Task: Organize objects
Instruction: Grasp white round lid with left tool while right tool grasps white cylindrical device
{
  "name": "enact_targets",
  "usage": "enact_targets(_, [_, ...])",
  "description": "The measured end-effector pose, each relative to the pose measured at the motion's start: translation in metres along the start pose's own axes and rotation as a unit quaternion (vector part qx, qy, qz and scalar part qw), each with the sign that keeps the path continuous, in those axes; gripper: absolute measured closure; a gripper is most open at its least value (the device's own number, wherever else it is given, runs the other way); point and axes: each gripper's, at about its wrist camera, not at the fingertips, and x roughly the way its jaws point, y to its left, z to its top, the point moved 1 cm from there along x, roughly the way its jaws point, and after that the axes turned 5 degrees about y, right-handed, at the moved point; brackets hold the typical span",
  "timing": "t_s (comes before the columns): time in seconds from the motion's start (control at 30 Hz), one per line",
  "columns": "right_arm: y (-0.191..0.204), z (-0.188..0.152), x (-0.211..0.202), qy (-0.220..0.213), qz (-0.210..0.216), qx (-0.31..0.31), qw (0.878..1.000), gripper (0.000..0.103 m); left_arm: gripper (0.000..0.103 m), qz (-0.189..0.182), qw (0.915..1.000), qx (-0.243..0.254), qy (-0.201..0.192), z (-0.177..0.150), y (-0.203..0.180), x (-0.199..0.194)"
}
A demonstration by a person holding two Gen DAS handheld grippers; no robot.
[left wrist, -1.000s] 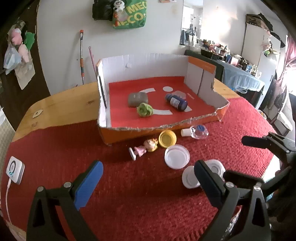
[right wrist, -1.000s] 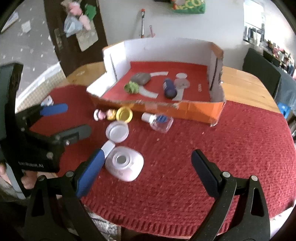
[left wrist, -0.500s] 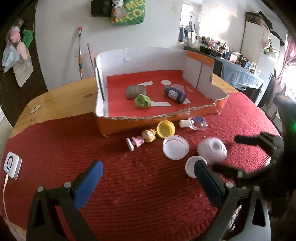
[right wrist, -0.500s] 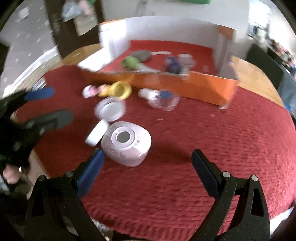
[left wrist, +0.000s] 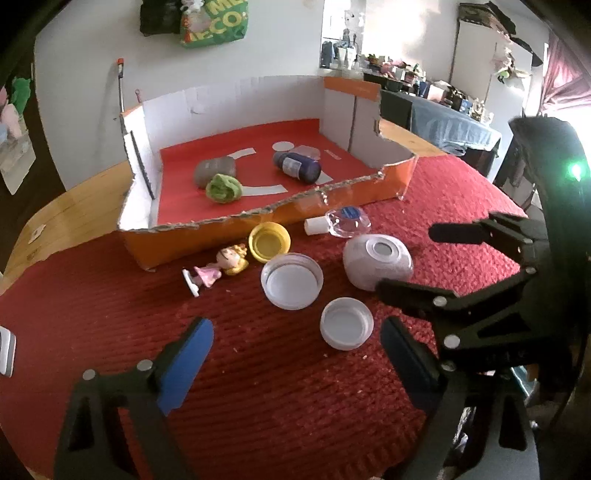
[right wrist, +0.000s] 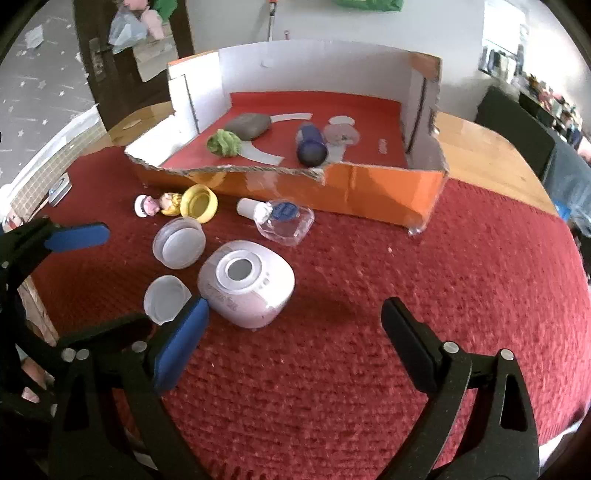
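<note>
Red cloth bears a white pod [right wrist: 246,283], opening upward; both grippers' jaws apart.

A green bag [left wrist: 212,22] hangs on the wall above the wooden table [left wrist: 85,206]. A white device [left wrist: 5,352] lies at the table's left edge.

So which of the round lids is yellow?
The yellow lid, beside the little doll near the box's front wall. The other two lids are white.

White wall [left wrist: 280,40], dark door [right wrist: 110,70], cluttered blue-covered table [left wrist: 447,122], bright window light at right.
</note>
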Motion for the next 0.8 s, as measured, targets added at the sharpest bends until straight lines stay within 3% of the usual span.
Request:
enact_targets(0.13, [0.001, 0.005, 0.004, -0.001, 0.011, -0.013, 1.0, 0.019, 0.021, -0.021, 0.9997, 0.007, 0.005, -0.002, -0.002, 0.005])
enact_targets(0.37, [0.004, 0.01, 0.01, 0.001, 0.026, -0.022, 0.999, 0.036, 0.03, -0.032, 0.999, 0.032, 0.006, 0.0, -0.013, 0.01])
enact_targets(0.5, [0.005, 0.013, 0.011, 0.0, 0.029, -0.022, 0.999, 0.044, 0.044, -0.034, 0.9987, 0.035, 0.011, 0.001, -0.015, 0.015])
enact_targets(0.57, [0.004, 0.013, 0.01, 0.001, 0.034, -0.02, 0.999, 0.055, 0.055, -0.029, 0.9988, 0.038, 0.008, 0.002, -0.014, 0.014])
enact_targets(0.63, [0.003, 0.014, 0.01, 0.003, 0.037, -0.015, 0.999, 0.056, 0.069, -0.037, 0.9987, 0.035, 0.008, 0.002, -0.013, 0.014])
enact_targets(0.8, [0.0, 0.012, 0.007, 0.005, 0.045, 0.001, 0.999, 0.056, 0.07, -0.045, 0.9986, 0.026, 0.007, 0.002, -0.009, 0.014])
